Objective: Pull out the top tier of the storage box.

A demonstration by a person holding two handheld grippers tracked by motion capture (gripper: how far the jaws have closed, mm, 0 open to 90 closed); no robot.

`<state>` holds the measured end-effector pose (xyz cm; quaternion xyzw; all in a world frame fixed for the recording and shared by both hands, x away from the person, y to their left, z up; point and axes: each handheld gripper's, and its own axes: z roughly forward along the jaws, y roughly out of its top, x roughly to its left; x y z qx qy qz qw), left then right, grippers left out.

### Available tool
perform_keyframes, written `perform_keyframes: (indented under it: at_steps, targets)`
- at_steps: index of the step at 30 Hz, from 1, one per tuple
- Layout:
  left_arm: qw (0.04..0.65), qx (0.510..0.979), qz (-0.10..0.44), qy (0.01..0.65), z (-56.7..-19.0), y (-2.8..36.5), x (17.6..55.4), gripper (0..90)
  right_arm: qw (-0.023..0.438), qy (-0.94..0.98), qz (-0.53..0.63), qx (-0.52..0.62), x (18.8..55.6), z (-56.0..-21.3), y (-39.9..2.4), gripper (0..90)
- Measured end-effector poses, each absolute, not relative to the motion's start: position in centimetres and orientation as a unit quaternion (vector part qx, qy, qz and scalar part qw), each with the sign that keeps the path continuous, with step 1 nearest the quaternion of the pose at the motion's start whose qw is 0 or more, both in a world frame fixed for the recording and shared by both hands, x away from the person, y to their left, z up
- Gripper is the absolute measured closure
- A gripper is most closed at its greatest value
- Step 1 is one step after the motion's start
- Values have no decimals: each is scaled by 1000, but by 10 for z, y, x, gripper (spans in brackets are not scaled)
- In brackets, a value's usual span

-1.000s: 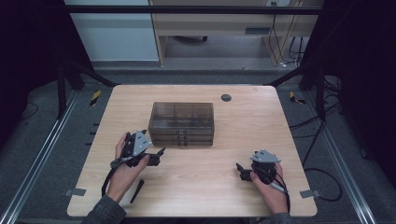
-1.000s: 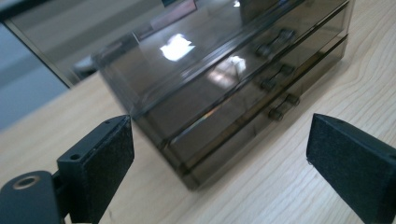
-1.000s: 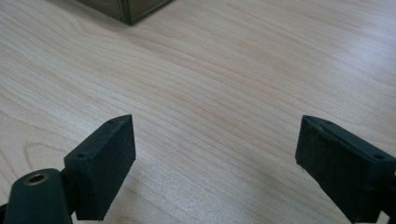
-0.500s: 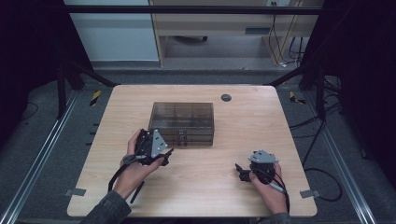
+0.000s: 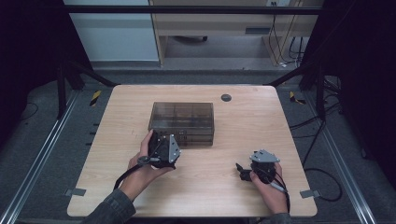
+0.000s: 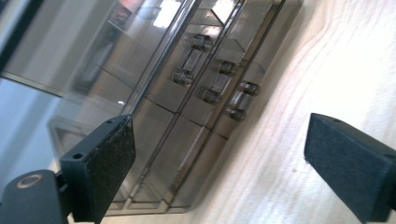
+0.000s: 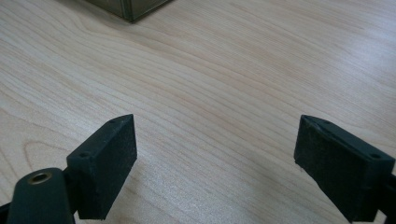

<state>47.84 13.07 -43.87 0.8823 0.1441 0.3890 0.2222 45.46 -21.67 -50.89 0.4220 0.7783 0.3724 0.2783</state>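
So the left gripper (image 5: 180, 148) had swung in from the open surface (image 5: 219, 186) right up to the drawer box's (image 5: 183, 116) front, jaws wide, handles (image 6: 215, 84) dead ahead. Looked like a drawer pull was coming. Right gripper (image 5: 243, 171) stayed parked, jaws wide too.

The drawer box (image 6: 187, 93) is glossy, smoky see-through plastic, the table (image 7: 224, 70) smooth matt pale wood, and the gripper pads (image 7: 105, 165) rough matt black.
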Motion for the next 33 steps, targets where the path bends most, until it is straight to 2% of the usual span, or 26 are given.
perform_keyframes:
  at_steps: [7, 18, 25, 33]
  targets:
    - [216, 877, 408, 134, -435, 127, 470, 156, 282, 784, 366, 414, 454, -509, -215, 127]
    - [220, 868, 423, 140, -437, 124, 476, 242, 271, 767, 398, 424, 453, -508, -222, 125]
    - [234, 866, 418, 143, -437, 125, 476, 308, 272, 766, 398, 426, 454, -508, -223, 126]
    - [209, 866, 437, 126, -440, 119, 475, 356, 280, 769, 388, 423, 454, -508, -221, 126]
